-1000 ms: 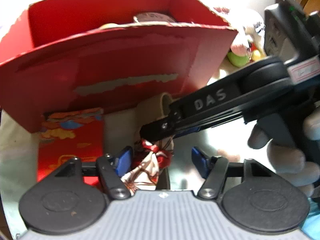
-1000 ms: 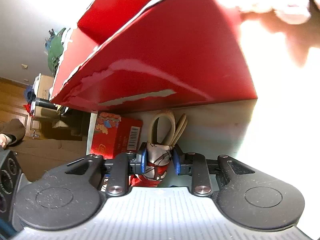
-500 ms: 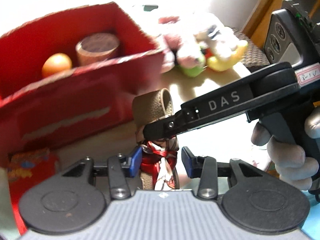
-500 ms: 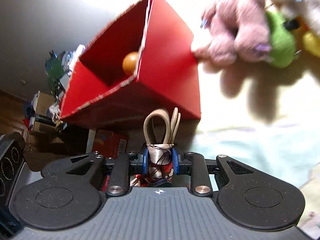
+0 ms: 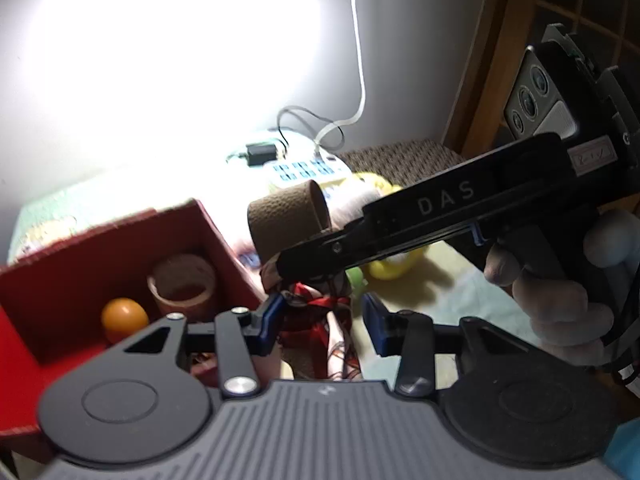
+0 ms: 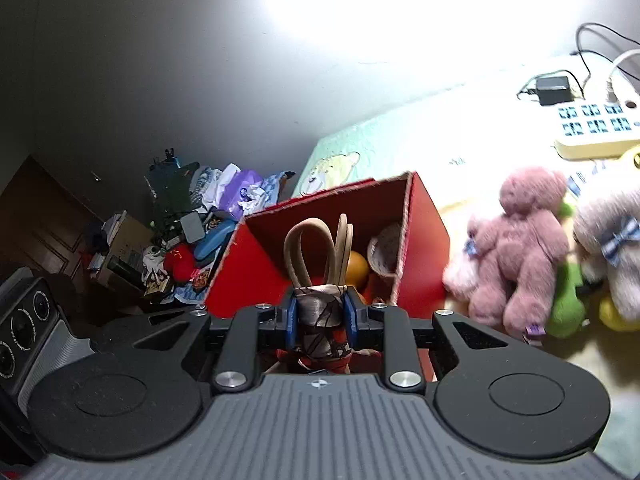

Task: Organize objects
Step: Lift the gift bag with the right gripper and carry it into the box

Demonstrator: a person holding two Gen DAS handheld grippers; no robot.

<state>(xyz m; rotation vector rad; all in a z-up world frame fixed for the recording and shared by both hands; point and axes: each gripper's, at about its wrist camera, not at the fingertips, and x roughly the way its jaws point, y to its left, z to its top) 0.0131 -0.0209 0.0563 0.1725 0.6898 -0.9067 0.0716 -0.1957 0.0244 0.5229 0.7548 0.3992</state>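
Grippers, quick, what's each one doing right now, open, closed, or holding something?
Left gripper: open; its jaws have just been closing around the scarf-wrapped handle, right pad not touching.
Right gripper: shut on the scarf-wrapped handle, above the red box.

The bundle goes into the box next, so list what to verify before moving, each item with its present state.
1. Right gripper shut on the tan leather strap loops tied with a red-and-white patterned scarf: ok.
2. Left gripper gripping too: not ok. Its jaws have just been closing and the scarf is between them, but one pad stands clear of it.
3. Red cardboard box open on top: ok.
4. Room left beside the orange ball and round brown cup: ok, probably.
5. Pink plush bear outside the box: ok.
6. Bundle directly over the opening: cannot tell.
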